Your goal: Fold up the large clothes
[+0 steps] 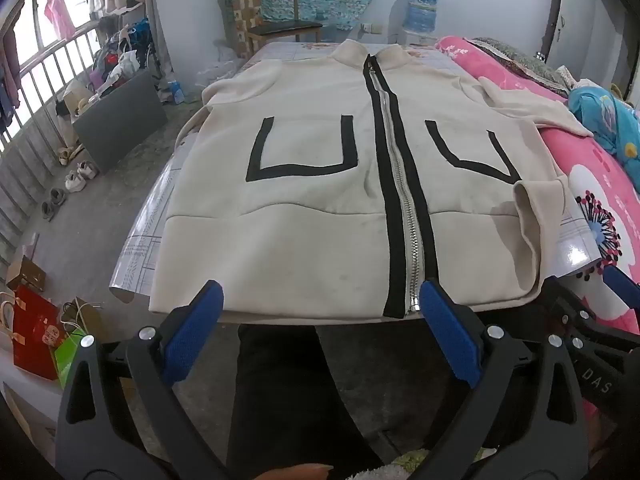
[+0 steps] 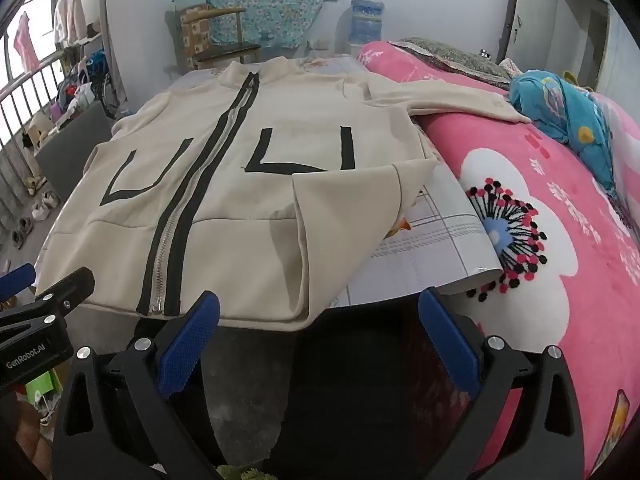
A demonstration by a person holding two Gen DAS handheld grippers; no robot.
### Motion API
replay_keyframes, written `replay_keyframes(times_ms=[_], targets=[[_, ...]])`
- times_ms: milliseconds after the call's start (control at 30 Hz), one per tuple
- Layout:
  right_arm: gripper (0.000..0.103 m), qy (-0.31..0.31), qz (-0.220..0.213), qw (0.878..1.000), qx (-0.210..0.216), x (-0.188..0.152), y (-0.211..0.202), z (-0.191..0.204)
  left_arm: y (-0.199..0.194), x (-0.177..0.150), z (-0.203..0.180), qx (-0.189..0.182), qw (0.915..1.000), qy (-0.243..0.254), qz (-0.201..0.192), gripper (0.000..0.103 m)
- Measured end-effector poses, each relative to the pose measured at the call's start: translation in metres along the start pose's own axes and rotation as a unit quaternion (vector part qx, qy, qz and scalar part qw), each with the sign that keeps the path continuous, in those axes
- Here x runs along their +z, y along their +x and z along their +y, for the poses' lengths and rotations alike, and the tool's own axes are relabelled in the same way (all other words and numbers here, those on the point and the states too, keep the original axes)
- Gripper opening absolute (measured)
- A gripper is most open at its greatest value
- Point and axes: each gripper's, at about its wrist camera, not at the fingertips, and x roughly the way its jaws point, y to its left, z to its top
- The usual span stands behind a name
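Cream fleece is what we are working with: a zipped jacket [image 1: 320, 208] lies front-up on the desk [image 1: 160, 196], collar at the far end, hem at the near edge just ahead of us. Our left tongs [image 1: 320, 308] and right tongs [image 2: 320, 312] both stand wide open and hold nothing, hovering just short of the hem. One sleeve [image 2: 448, 100] trails off onto the pink blanket [image 2: 560, 200], and the near right side [image 2: 340, 216] is already turned inward. To fold well, we judge it best to bring that loose sleeve across the chest first, then pinch only the fabric edge, not the zipper [image 1: 400, 184], and keep both sides level so the folds stay parallel.
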Motion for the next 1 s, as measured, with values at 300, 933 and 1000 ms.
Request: replay_keyframes(times_ms=[300,933,1000], targets=[[0.097,-0.001,-0.001,1.000,0.000,0.0003,-0.0016,-0.0003,0.0001,0.0000,0.0001,-0.001,1.0000,-0.001,0.001,0.095],[0.097,-0.002,-0.003,1.000,0.001,0.0058,-0.0052,0.0041,0.0039,0.0006,0.0025,-0.004,1.0000,-0.003,0.002,0.095],[0.097,-0.003,-0.004,1.000,0.001,0.0059,-0.0054,0.0041,0.0044,0.0006,0.0029,-0.004,1.0000,-0.003,0.002,0.095]])
